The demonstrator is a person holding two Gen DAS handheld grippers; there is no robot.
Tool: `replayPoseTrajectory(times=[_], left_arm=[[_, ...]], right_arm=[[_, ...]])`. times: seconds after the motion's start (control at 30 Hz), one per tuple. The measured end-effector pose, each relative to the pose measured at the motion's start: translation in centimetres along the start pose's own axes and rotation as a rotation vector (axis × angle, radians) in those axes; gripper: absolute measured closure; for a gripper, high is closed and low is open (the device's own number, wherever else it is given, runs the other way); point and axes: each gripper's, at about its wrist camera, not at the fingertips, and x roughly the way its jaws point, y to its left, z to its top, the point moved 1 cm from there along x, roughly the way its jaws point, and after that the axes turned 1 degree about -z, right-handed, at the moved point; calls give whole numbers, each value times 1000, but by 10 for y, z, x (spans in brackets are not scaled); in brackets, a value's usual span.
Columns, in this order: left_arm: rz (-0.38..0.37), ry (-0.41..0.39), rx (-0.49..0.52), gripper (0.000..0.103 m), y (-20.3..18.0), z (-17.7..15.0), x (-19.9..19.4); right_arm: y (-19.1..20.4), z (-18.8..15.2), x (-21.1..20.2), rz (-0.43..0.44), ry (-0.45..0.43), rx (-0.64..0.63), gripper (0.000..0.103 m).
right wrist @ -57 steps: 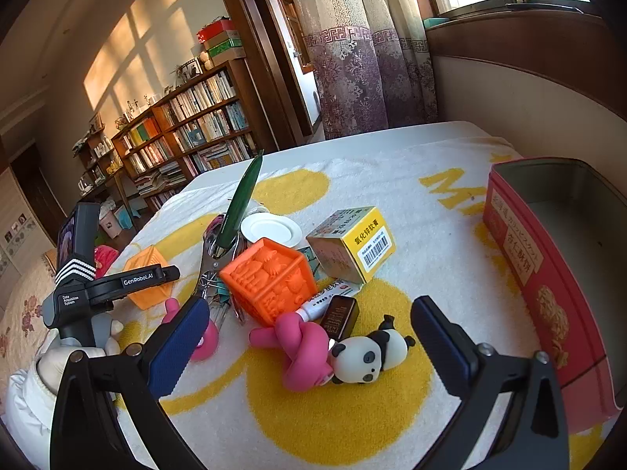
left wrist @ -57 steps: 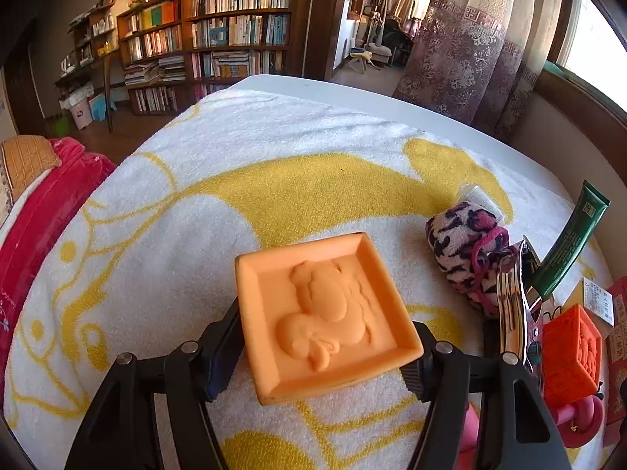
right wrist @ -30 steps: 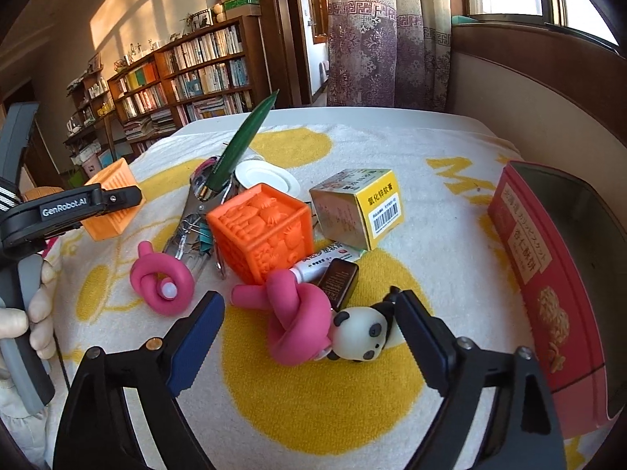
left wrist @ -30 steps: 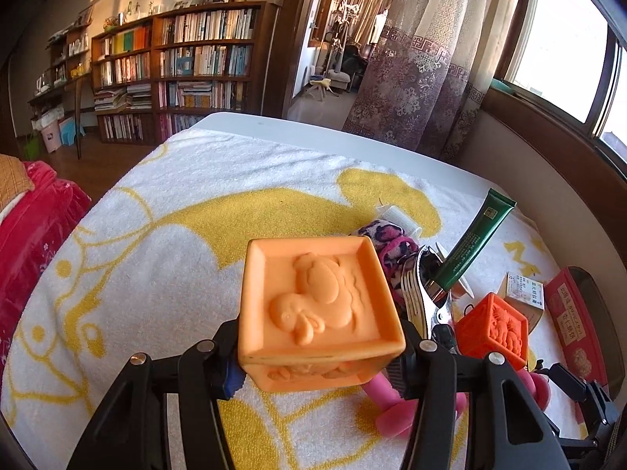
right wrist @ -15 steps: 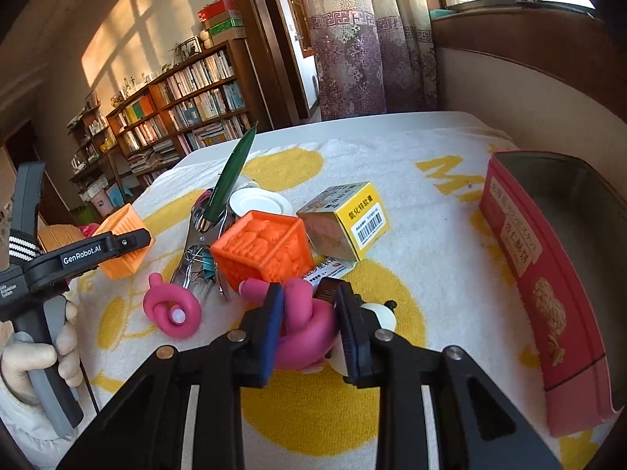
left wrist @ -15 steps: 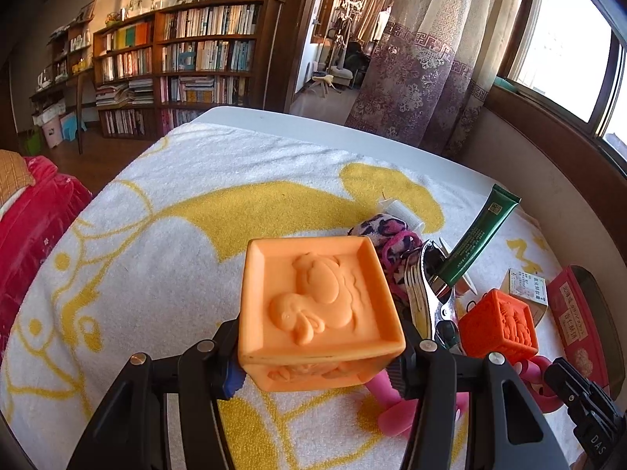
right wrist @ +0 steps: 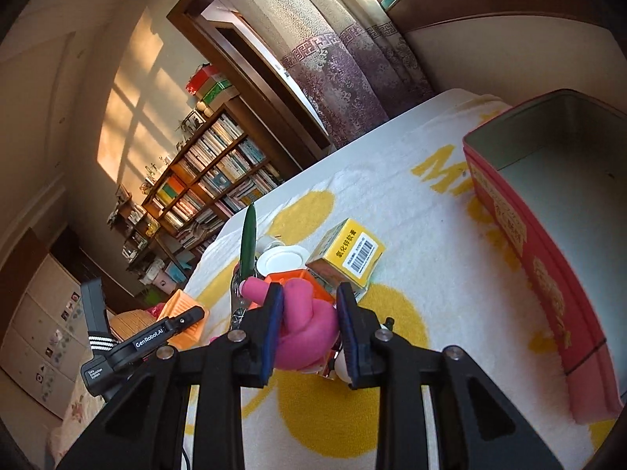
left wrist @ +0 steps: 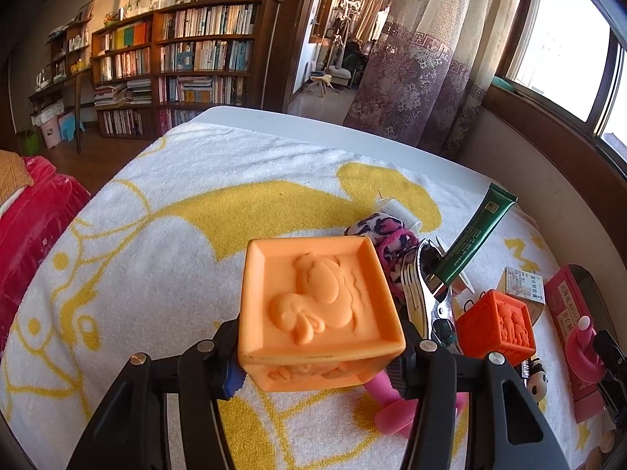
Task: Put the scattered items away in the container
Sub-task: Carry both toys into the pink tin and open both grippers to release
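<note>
Tin (right wrist: pixel 509 211) lies right of our right claw (right wrist: pixel 307 329), which grips the knot (right wrist: pixel 303 325); left claw (left wrist: pixel 319 356) clamps the block (left wrist: pixel 317 305), farther from the tin.

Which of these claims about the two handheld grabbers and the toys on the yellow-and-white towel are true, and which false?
1. The left gripper holds a pale orange rubber block with a raised duck between its jaws. True.
2. The right gripper is open and holds nothing. False: its jaws are shut on a pink knotted rubber toy.
3. The red rectangular tin already contains toys. False: the part of its inside that shows is bare.
4. A dark green tube sticks up at a slant from the pile. True.
5. The yellow barcoded carton lies inside the tin. False: it sits on the towel, apart from the tin.
</note>
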Motion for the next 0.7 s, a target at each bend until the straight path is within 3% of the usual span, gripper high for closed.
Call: replayPoseTrajectory(times=[0.2,0.33,0.7], left_arm=[[-9,-15,10,45,-4,0,-5],[-13,-24,24,45,-9,0,-9],[-58,-26,95,45,-50,-7,-28]], right_arm=[[4,9,-40,-244,-238,-57,72],[-7,14,-64,-380,-345,-29,72],[-60,32,-117,-640,-422,37,72]])
